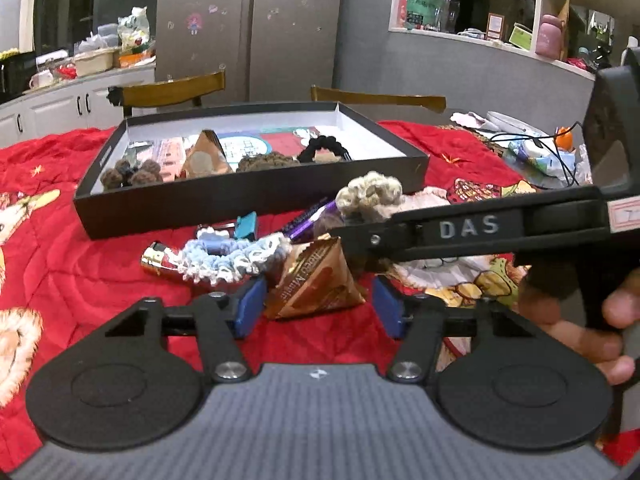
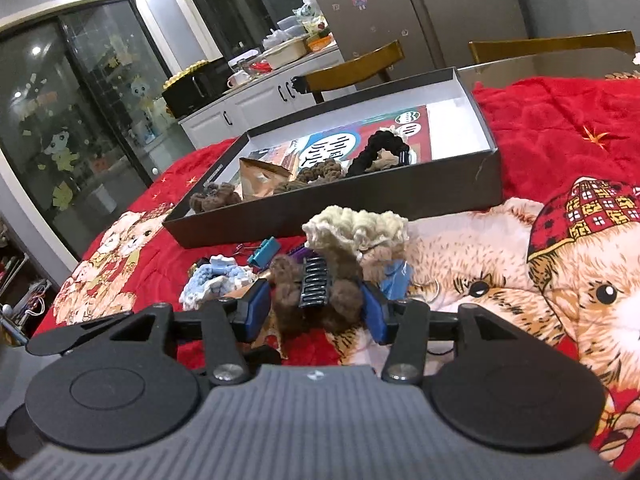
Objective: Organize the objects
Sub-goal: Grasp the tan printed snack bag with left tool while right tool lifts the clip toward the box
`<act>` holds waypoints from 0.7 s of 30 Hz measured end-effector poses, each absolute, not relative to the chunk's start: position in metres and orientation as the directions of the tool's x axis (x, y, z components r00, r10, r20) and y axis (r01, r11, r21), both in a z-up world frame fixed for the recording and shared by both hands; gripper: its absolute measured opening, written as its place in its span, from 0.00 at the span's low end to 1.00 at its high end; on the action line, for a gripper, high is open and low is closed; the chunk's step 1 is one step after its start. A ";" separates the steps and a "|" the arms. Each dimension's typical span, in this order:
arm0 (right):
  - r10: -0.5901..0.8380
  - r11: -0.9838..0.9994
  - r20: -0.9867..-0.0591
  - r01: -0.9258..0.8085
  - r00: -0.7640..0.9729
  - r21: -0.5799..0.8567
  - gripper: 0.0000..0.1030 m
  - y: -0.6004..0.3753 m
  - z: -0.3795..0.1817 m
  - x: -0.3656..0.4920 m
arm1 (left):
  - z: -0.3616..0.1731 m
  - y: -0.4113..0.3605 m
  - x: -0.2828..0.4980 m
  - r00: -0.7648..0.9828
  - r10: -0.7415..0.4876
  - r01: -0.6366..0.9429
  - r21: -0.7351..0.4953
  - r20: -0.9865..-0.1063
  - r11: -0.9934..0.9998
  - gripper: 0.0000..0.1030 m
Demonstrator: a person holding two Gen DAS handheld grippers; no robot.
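Box [image 1: 248, 204] behind pile | cream scrunchie [image 2: 356, 226] atop | blue scrunchie [image 1: 232, 258] beside packet [image 1: 316, 284]

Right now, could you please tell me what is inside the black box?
Inside the black box: brown crochet scrunchies, a triangular snack packet, a black scrunchie. Printed packets beneath are partly covered.

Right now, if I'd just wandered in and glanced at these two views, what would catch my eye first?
Probably the bright red teddy-bear blanket covering the table, with a shallow black box on it, partly filled with trinkets. In front of the box lies a jumble of crocheted scrunchies; the left gripper straddles a gold triangular snack packet, and the right gripper brackets a brown fuzzy hair claw.
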State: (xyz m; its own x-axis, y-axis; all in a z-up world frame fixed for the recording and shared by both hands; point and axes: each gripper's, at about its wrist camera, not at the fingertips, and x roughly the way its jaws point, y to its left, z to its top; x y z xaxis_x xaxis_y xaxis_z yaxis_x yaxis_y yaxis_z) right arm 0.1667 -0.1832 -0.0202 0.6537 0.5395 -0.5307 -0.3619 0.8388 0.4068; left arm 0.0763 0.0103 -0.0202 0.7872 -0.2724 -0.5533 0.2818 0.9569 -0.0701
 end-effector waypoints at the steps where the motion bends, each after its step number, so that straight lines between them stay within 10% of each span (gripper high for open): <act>1: 0.538 0.839 -0.530 -0.361 0.655 0.406 0.62 -0.183 -0.020 0.167 | -0.021 0.010 0.078 0.783 -0.267 0.276 -0.071 -0.561 0.958 0.59; 21: 0.442 0.895 -0.542 -0.389 0.715 0.216 0.41 -0.161 -0.015 0.152 | -0.024 0.018 0.084 0.778 -0.279 0.247 -0.134 -0.562 0.960 0.40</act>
State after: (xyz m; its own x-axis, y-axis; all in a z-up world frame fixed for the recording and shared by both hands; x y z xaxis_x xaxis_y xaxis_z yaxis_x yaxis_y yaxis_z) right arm 0.1520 -0.1612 -0.0154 0.7152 0.4416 -0.5417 -0.3893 0.8954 0.2161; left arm 0.0841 0.0179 -0.0240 0.7782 -0.2793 -0.5624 0.2475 0.9596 -0.1341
